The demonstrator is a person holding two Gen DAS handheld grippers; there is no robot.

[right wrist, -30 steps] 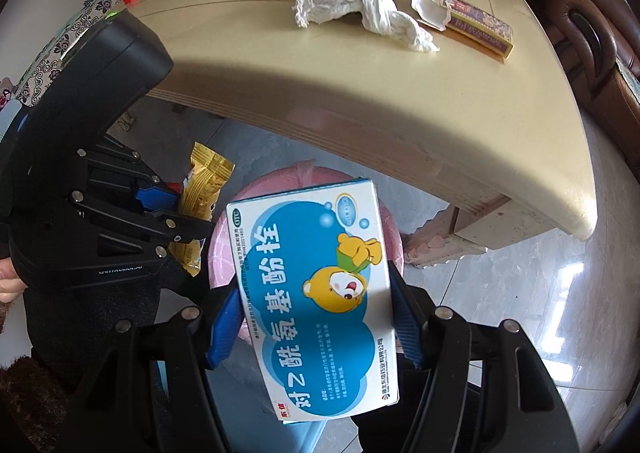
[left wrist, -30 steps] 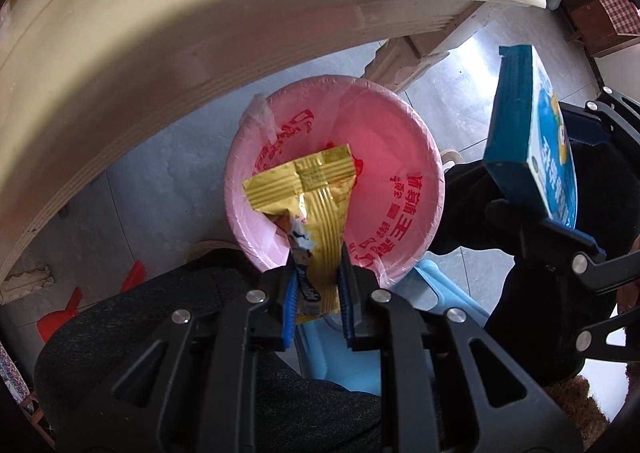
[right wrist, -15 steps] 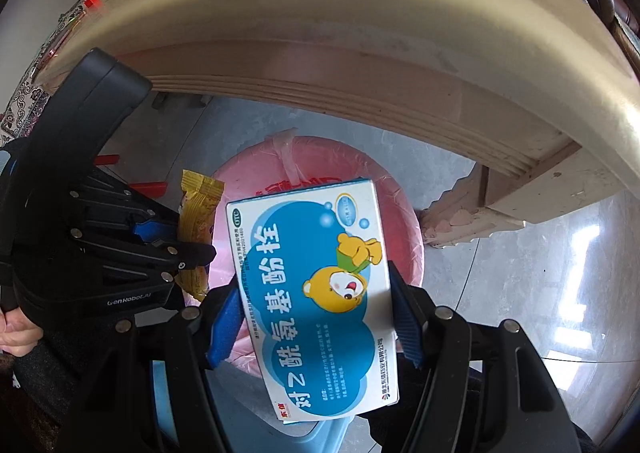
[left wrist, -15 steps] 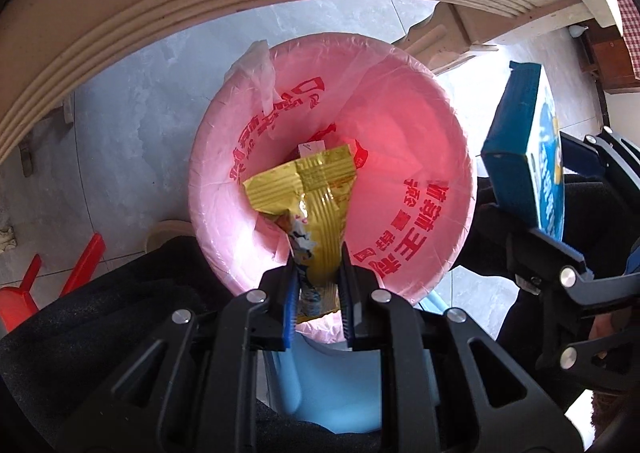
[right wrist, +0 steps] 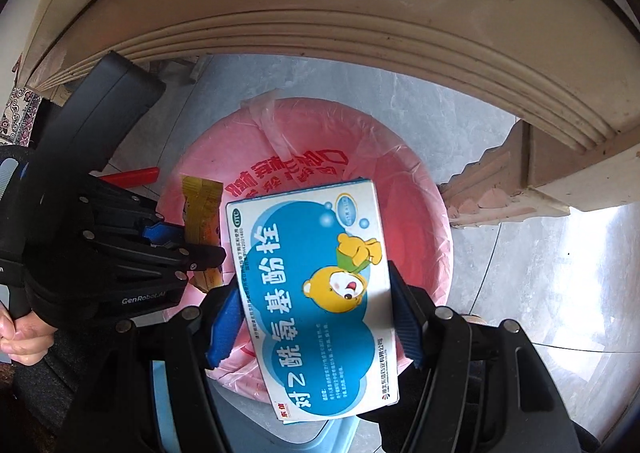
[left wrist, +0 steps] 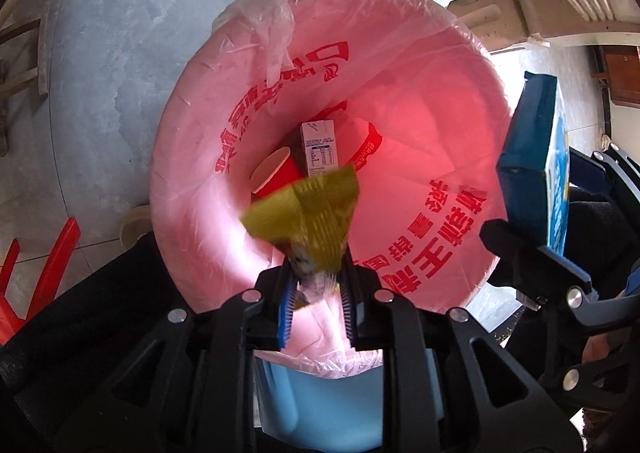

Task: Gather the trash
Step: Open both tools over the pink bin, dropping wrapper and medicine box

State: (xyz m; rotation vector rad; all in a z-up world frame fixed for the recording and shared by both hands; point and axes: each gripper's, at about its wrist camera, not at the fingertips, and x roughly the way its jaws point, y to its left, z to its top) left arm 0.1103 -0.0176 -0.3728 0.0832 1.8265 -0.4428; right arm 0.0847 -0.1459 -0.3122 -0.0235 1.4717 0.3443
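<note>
The yellow wrapper (left wrist: 308, 213) is being released over the pink-lined bin (left wrist: 192, 157): the left gripper (left wrist: 316, 301) jaws are parting narrowly, the blurred packet slipping at six o'clock inside the rim. The blue medicine box (right wrist: 316, 301) is being clamped by the right gripper (right wrist: 316, 329); it is best carried toward centre before being dropped.
</note>
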